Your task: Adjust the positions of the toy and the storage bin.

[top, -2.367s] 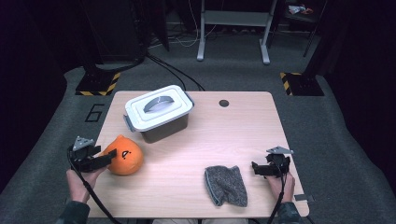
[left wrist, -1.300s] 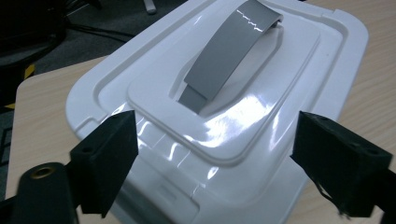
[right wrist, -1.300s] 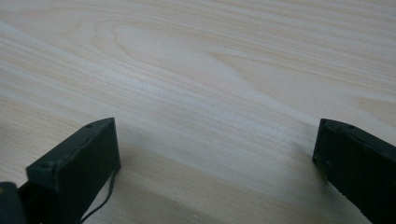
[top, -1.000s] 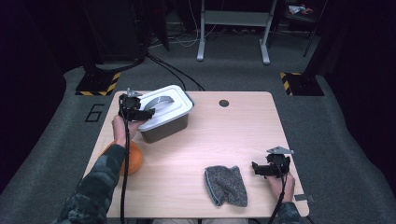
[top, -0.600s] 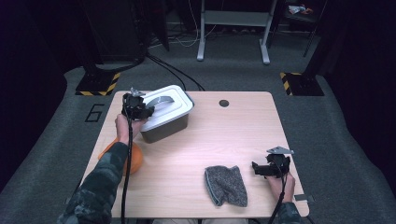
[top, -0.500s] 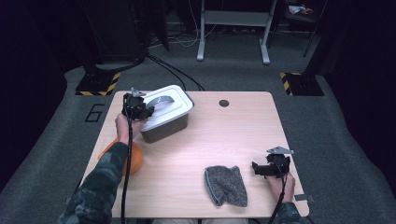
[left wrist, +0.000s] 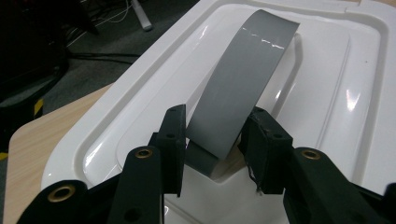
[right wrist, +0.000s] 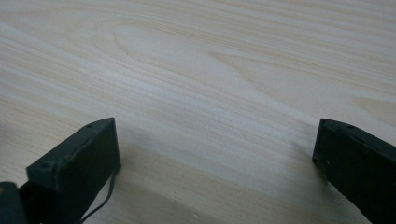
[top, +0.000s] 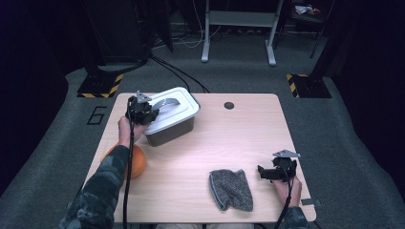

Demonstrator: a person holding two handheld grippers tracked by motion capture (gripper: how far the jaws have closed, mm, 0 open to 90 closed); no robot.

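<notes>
While reaching over the far-left part of the light wooden table (top: 239, 143), holds the left hand-held gripper (left wrist: 215, 135) astride the grey arched plastic strap handle (left wrist: 243, 79) of the glossy white rectangular plastic lid (left wrist: 327, 93). Has just been closing those jaws, with the strap between them. Looks like one black pad against each edge of the strap near its lower end, so reads as partly closed and gripping the handle. Keeps the lid seated on the dark grey rectangular plastic box (top: 172, 133), slightly askew to the table edge, at the far left of the table. Shows no tilt of the lid off the box rim in the high view. Puts the round orange ball (top: 137, 160) near the left edge, partly under the camouflage sleeve (top: 102, 191), close to the box but not touching it. Leaves the crumpled grey knitted cloth (top: 231, 190) at the near edge, right of centre. Holds the right hand-held gripper (top: 263, 171) just beside that cloth, low over bare wood, jaws spread wide, gripping nothing.
</notes>
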